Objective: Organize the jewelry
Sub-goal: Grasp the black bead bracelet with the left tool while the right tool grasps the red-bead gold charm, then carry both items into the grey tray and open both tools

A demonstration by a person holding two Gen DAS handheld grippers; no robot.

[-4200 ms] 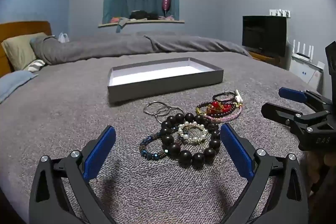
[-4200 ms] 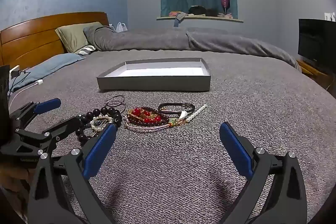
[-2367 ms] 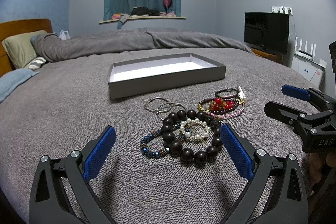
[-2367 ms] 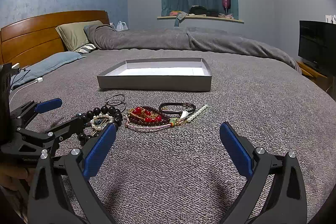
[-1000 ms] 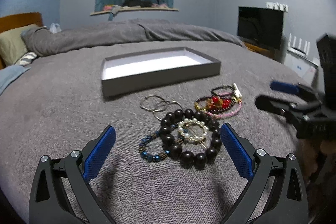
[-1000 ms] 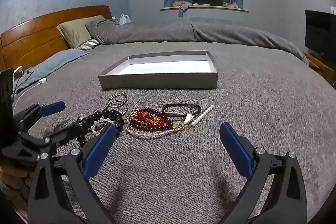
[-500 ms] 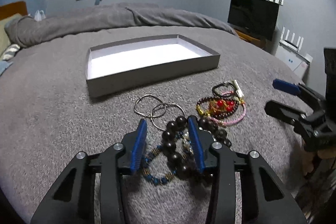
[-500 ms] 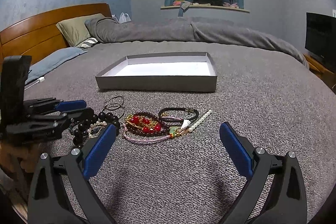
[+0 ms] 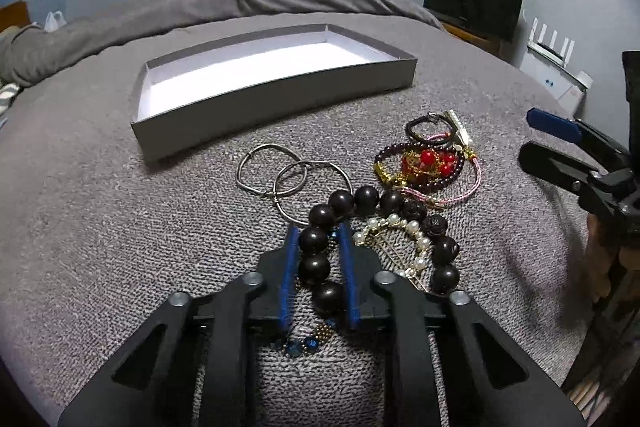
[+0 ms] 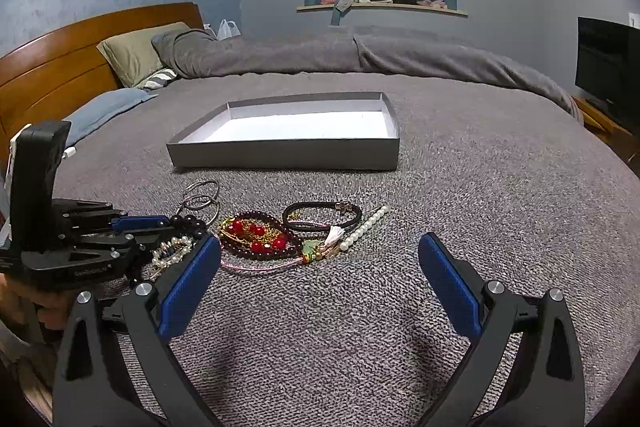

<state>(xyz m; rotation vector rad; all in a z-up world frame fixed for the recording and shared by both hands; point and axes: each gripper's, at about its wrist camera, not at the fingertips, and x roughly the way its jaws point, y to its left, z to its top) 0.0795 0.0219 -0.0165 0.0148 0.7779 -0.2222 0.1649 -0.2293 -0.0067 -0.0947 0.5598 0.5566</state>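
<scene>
Now the left gripper (image 9: 317, 259) has its jaws closed around the near arc of the dark bead bracelet (image 9: 394, 205), two or three of the big round beads sitting between the blue pads, while the rest of the loop lies on the bed (image 9: 100, 227) just in front of the grey tray (image 9: 280, 95). To do this step well, the lift should probably go straight up and slowly: the pearl bracelet (image 9: 400, 227) lies inside the dark loop and a small blue bead bracelet (image 9: 304, 343) runs under the jaws, so either could be dragged along if the pull is sideways. Round beads may also roll out of flat pads, so a firm hold and a short pause just above the bed to see what comes up seems wise before carrying it over the near wall of the tray. The right gripper (image 10: 320, 287) hangs with its jaws wide apart and empty, to the right of the pile and nearer the camera than the tray, free to hold down a tangled piece. Counted: one tray, nothing visible in it; two thin metal bangles (image 9: 280, 175) between the dark loop and the tray; one dark bead bracelet, one pearl bracelet, one blue bead bracelet; and a tangled red and pink cluster (image 10: 264, 235) with a black cord bracelet (image 10: 320, 215) and a pearl strand (image 10: 366, 223), whose exact count cannot be told.
</scene>
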